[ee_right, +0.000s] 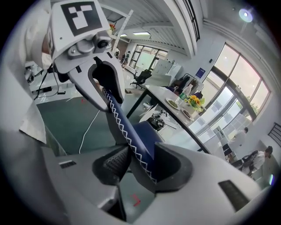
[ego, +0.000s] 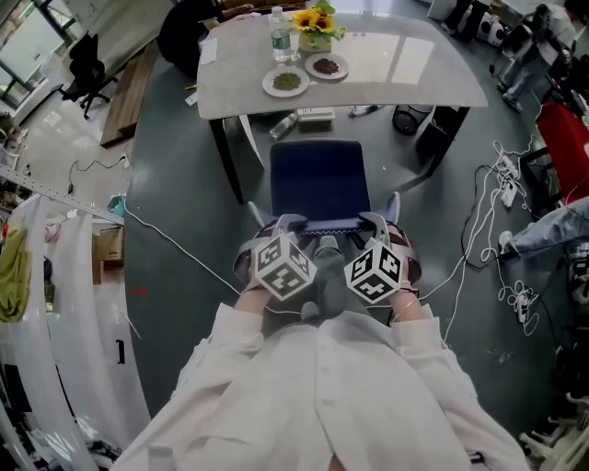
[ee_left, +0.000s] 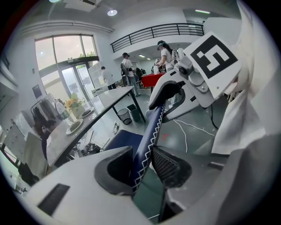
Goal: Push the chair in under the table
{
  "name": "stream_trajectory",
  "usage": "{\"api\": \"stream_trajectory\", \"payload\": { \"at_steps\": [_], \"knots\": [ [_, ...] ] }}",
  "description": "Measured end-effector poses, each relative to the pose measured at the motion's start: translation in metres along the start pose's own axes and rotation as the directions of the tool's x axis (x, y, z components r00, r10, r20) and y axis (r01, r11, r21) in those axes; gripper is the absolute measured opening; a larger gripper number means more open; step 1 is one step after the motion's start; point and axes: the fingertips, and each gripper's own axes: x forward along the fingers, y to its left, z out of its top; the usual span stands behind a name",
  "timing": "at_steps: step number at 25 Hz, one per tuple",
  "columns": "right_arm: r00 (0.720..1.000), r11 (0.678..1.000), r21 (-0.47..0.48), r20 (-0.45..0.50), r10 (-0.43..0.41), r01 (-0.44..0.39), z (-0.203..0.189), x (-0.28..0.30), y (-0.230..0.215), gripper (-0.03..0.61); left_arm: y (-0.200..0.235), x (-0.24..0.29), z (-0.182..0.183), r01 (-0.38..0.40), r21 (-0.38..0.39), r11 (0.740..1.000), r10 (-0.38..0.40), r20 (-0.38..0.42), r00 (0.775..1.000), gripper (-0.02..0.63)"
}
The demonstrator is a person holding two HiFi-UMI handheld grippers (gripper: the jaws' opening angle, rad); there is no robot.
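Blue-covered top edge of the chair [ego: 317,179] backrest (white zigzag stitching) is clamped between the jaws of both the left gripper [ee_left: 142,167] and right gripper [ee_right: 136,165]; its seat is seen beyond the fingertips, at the table [ego: 414,69] edge

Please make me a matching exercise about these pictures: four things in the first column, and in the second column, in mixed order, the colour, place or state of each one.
1. chair
2. sunflowers
3. water bottle
4. left tool

a. clear, upright on the table
b. closed on the chair's back
c. dark blue
d. yellow, near the table's far edge

Pairs: 1-c, 2-d, 3-a, 4-b.
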Motion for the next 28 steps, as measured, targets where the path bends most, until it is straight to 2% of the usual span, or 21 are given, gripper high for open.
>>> {"api": "stream_trajectory", "payload": {
  "at_steps": [12, 28],
  "knots": [
    [0.999, 0.999, -0.026, 0.039, 0.035, -0.034, 0.031, 0.05, -0.06, 0.15, 0.077, 0.03, 0.016, -0.019, 0.0, 1.0, 0.019, 0.003, 1.0, 0.137],
    [0.996, 0.995, -0.044, 0.029, 0.088, -0.087, 0.059, 0.116, -0.139, 0.15, 0.167, 0.074, 0.041, -0.023, -0.039, 0.999, 0.023, -0.013, 1.0, 0.137]
  ]
}}
